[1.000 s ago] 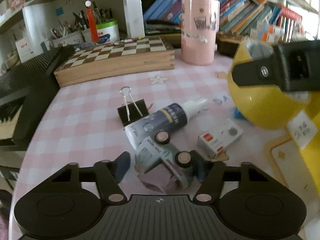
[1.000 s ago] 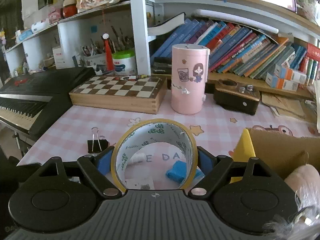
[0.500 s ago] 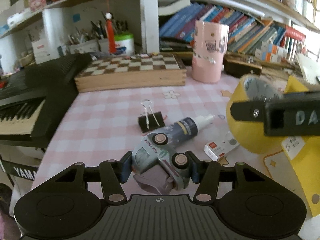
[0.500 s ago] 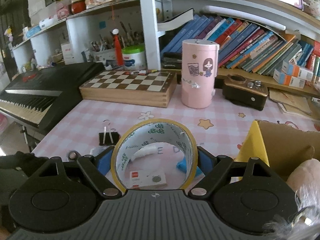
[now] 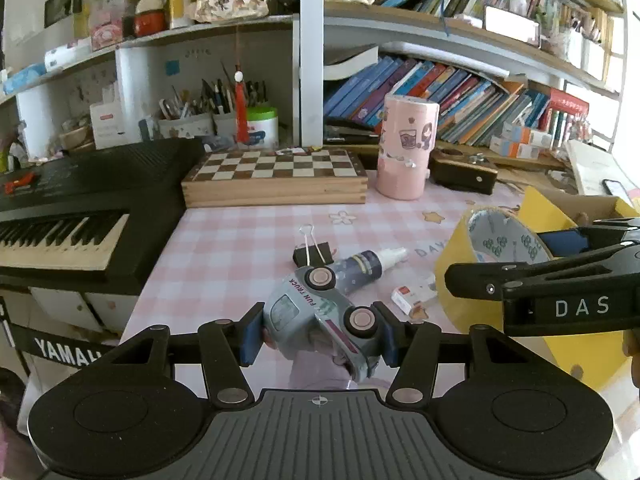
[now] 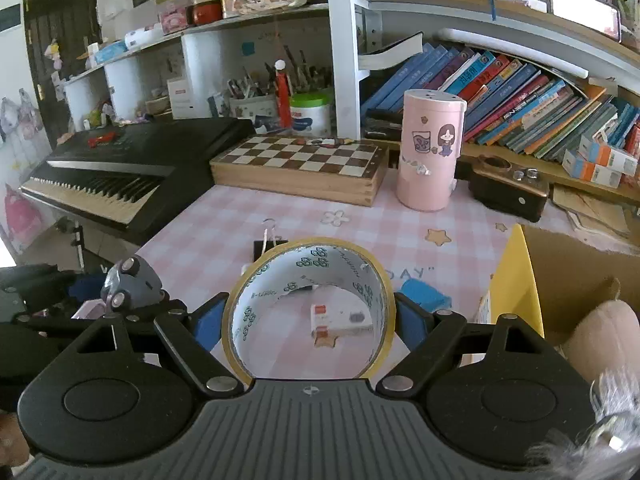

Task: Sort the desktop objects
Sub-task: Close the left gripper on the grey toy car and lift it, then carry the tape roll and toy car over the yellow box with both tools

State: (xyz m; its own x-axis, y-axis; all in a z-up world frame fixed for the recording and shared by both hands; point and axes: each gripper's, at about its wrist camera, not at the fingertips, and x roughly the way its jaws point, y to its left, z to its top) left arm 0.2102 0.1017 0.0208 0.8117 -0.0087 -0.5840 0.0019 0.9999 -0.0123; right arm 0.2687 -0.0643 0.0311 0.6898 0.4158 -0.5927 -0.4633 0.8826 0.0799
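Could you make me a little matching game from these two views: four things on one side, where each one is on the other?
Things:
1. grey toy truck
2. yellow-edged tape roll
3. black binder clip
4. tall pink cylinder holder

Places:
A. standing beside the wooden chessboard box
B. held in the right tool
C. lying on the pink checked tablecloth
D. held in the left tool

Pairs: 1-D, 2-B, 3-C, 4-A

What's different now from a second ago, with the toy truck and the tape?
The left claw has lifted the toy truck off the table; a second ago it sat by the bottle. The right claw has carried the tape roll slightly upward. Both grips are unchanged, and the binder clip and small box stayed put.
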